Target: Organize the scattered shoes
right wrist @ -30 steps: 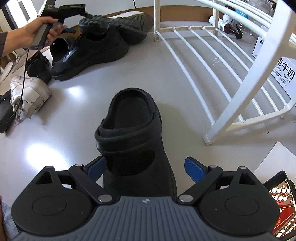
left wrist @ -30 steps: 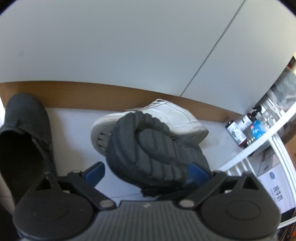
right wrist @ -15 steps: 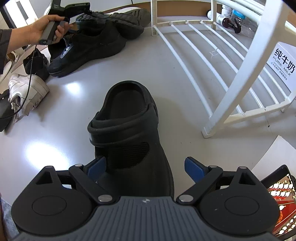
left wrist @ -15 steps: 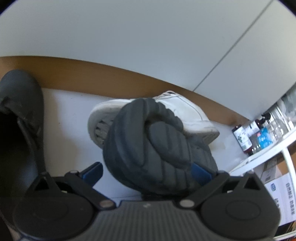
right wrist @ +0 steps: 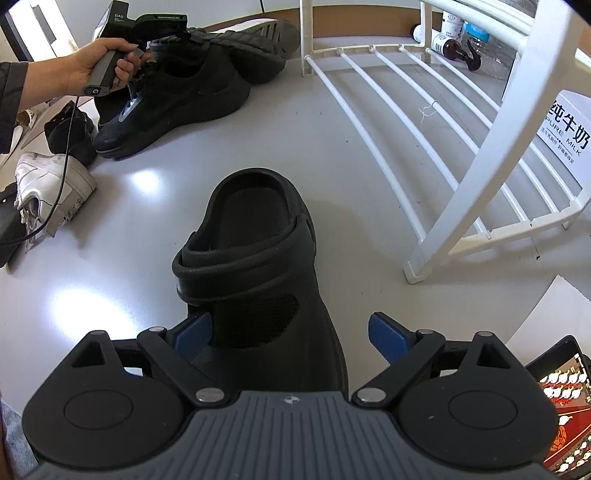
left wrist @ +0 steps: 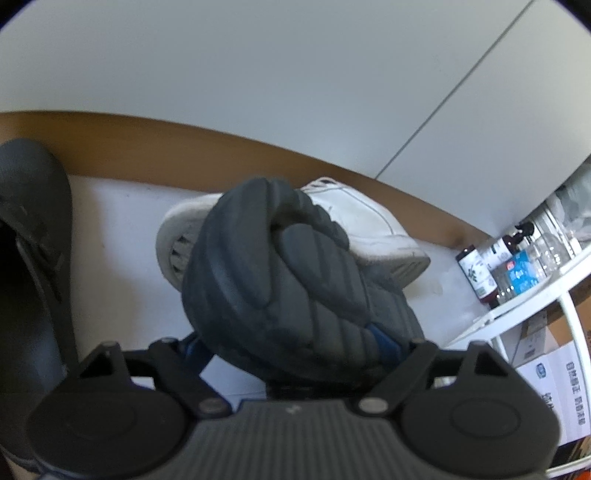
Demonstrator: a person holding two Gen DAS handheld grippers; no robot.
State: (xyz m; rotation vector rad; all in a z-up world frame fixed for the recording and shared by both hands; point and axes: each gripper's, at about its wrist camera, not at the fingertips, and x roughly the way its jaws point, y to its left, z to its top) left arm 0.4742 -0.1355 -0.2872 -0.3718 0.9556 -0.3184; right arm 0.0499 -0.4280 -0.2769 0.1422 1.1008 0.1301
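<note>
A black clog fills the middle of the left wrist view, its ridged sole turned toward the camera. My left gripper is shut on it, both blue pads pressed into its sides. The right wrist view shows the same clog at the top, by the hand holding that gripper. A second black clog stands upright on the grey floor. My right gripper is open astride its toe end. The left pad sits at the clog's side and the right pad stands apart.
A white sneaker lies behind the held clog, with a black shoe to the left. A black sneaker and a white sneaker lie on the floor. A white shoe rack stands to the right, with bottles and a milk carton box behind it.
The left gripper's pads have closed in onto the sole-up clog, and its view has swung slightly left. The right gripper has stayed open over the other clog, shifting only a little.
</note>
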